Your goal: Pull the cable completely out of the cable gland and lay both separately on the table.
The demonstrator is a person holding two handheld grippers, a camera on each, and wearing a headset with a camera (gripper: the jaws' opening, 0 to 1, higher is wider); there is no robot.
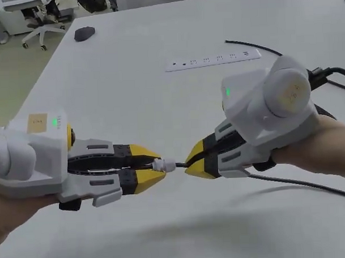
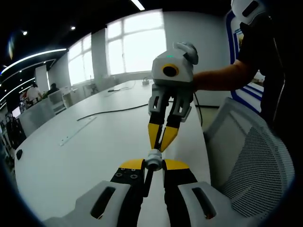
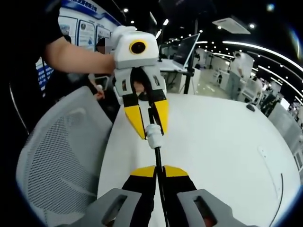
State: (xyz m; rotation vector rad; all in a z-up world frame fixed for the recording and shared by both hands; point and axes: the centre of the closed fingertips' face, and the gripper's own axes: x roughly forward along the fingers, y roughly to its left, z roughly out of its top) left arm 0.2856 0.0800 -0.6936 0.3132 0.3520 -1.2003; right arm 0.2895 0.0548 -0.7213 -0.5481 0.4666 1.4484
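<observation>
Two hand-held grippers meet tip to tip above a white table (image 1: 160,95). At left, the left gripper (image 1: 155,167) lies level. Its yellow-tipped jaws are closed on the white cable gland (image 1: 164,164), which sits at the very tips, lifted clear of the table. The black cable (image 1: 179,164) passes through the gland. One part runs back between the left gripper's jaws, and a short bare stretch bridges the gap to the right. There the right gripper (image 1: 190,162), carried on a forearm (image 1: 326,149) that enters from the right edge, has its jaws clamped on the cable just beside the gland.

In the left gripper view the gland (image 2: 153,160) is pinched between the two yellow tips, and the right gripper (image 2: 161,139) points down at it from above. In the right gripper view the cable (image 3: 157,158) runs up out of the closed jaws to the gland (image 3: 152,132), which is held in the left gripper (image 3: 152,134).

Farther back on the table, from left to right, lie a dark mouse (image 1: 84,33) and a white power strip (image 1: 212,61), with a black cord (image 1: 254,46) at its right end.
</observation>
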